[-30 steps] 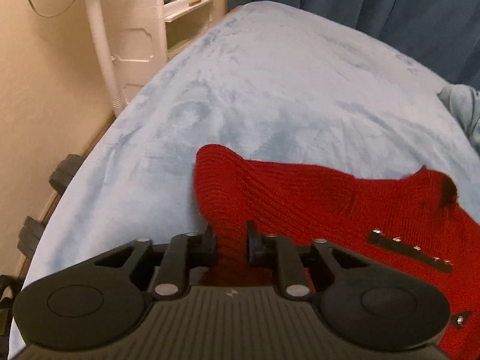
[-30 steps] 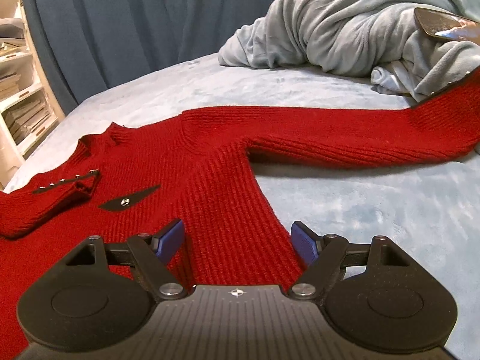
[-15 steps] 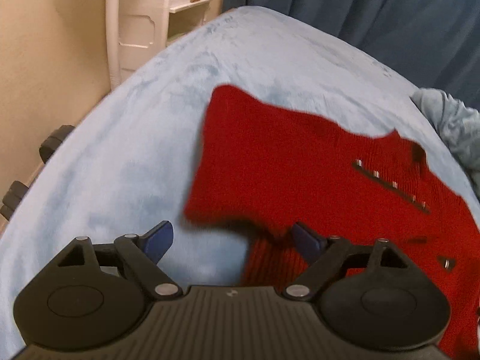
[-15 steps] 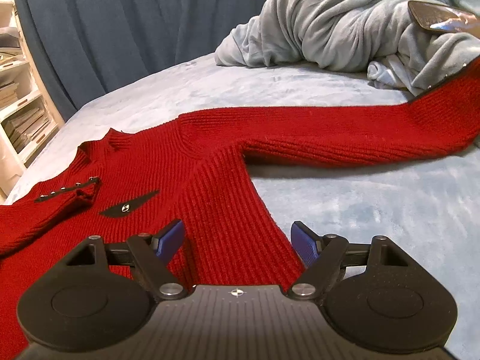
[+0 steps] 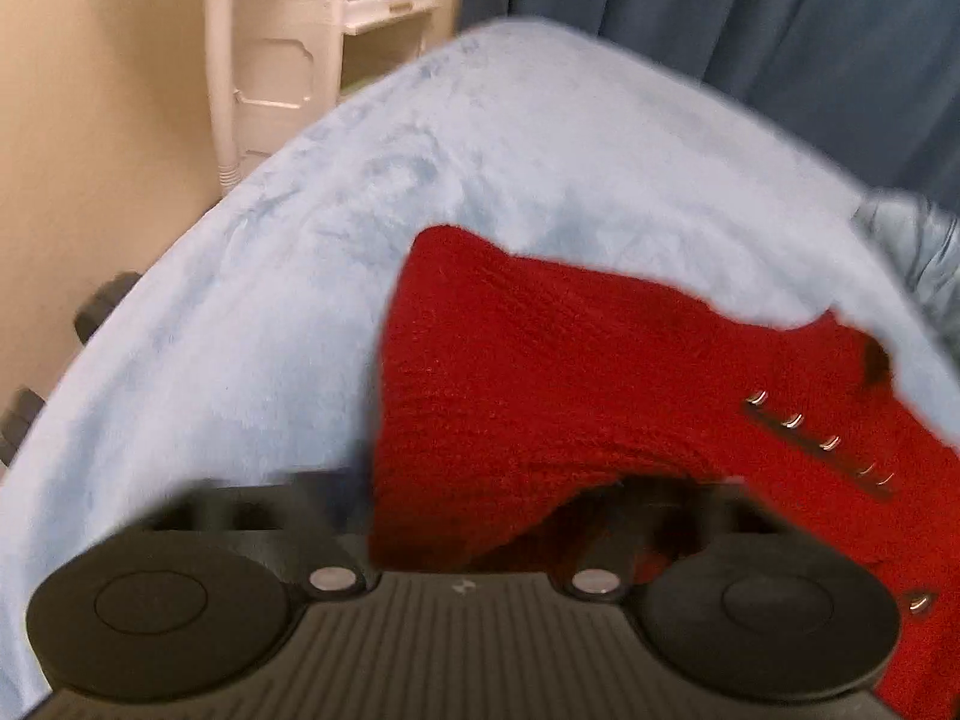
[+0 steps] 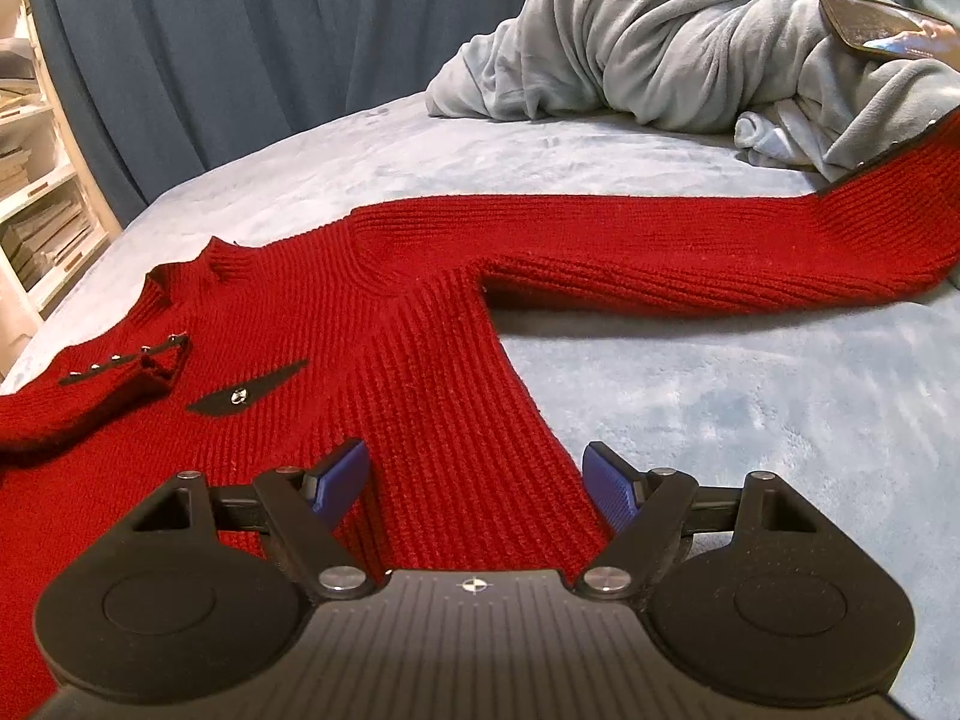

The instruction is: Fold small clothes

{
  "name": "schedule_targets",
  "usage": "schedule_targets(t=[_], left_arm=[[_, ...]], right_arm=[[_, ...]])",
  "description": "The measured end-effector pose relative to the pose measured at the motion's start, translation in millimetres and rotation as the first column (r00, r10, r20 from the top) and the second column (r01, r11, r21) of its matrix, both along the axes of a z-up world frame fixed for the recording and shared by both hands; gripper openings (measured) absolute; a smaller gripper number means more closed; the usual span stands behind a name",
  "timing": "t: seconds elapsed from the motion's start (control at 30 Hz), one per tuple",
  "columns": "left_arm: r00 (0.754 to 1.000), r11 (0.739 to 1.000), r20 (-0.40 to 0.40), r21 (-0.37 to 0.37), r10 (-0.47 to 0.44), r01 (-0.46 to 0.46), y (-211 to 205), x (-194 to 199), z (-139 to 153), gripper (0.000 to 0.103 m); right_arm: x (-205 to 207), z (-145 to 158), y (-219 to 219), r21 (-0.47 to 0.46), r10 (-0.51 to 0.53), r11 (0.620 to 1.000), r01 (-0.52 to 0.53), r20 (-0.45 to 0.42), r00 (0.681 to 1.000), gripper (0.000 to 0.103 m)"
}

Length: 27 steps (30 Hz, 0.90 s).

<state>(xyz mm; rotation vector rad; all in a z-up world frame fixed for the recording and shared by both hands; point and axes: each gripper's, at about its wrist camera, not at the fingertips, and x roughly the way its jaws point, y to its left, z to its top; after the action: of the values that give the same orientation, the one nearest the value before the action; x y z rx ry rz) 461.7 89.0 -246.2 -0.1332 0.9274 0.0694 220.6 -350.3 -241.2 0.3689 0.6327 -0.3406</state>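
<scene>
**Item 1. Right hand-held gripper** (image 6: 474, 474). Fingers apart, blue pads (image 6: 339, 474) showing, nothing between them. It hovers low over the lower right side of the garment's body, as it did a second ago.

**Item 2. Left hand-held gripper** (image 5: 468, 510). View blurred by motion, fingertips hidden under a fold of red knit. Whether they are apart or together cannot be told. A second ago it was clamped on the sleeve; half a second ago it stood apart and free of it.

**Item 3. Red sweater** (image 6: 390, 360). Ribbed knit, lying front up on the bed (image 6: 750, 408).
- Left sleeve (image 6: 90, 396): folded in across the chest, studded cuff beside the black tab. This is the change: the sleeve has been laid down and let go.
- Right sleeve (image 6: 720, 252): stretched out to the side, its cuff reaching up onto the crumpled grey blanket (image 6: 660, 42).

**Item 4. Surroundings.** Phone (image 6: 882, 24) on top of the grey blanket; dark blue curtain (image 6: 210, 30) behind; white shelves (image 5: 384, 0) at the bed's far left.

**Assessment.** First sleeve fold appears done. The outstretched right sleeve is the likely next fold, then the body. The folded cloth draped over the left fingers could be dragged out of place if that hand pulls away carelessly.
</scene>
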Motion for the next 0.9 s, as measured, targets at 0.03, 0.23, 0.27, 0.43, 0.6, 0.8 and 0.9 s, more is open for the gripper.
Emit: schedule_targets(t=[0.03,0.23,0.27,0.43,0.6,0.8,0.9], left_arm=[[1.0,0.997,0.007,0.08,-0.011,0.011,-8,1,-1,0.021],[0.983,0.873,0.118,0.484,-0.138,0.065,-40,-10,16,0.008],[0.986,0.874,0.112,0.482,-0.125,0.056,-35,-6,15,0.008],[0.992,0.873,0.059,0.482,-0.116,0.073,-39,1,-2,0.013],[0.991,0.843,0.054,0.532,-0.125,0.077,-56,-37,6,0.088],[0.931,0.793,0.058,0.545,-0.361,0.273,-102,-109,28,0.089],[0.85,0.727,0.083,0.564,-0.521,0.391,-152,-111,33,0.098]], right_arm=[[1,0,0,-0.002,0.0,1.0,0.0,-0.001,1.0,0.08],[0,3,-3,0.009,-0.006,1.0,0.006,0.011,1.0,0.079],[-1,3,-3,0.003,-0.006,1.0,0.006,0.016,1.0,0.079],[0,3,-3,0.005,0.005,1.0,-0.005,0.019,1.0,0.079],[0,5,-6,0.019,-0.007,1.0,0.006,0.02,1.0,0.079],[-5,15,-12,0.05,-0.027,0.998,0.024,0.056,0.998,0.079],[-8,19,-14,0.06,-0.034,0.998,0.03,0.065,0.997,0.079]])
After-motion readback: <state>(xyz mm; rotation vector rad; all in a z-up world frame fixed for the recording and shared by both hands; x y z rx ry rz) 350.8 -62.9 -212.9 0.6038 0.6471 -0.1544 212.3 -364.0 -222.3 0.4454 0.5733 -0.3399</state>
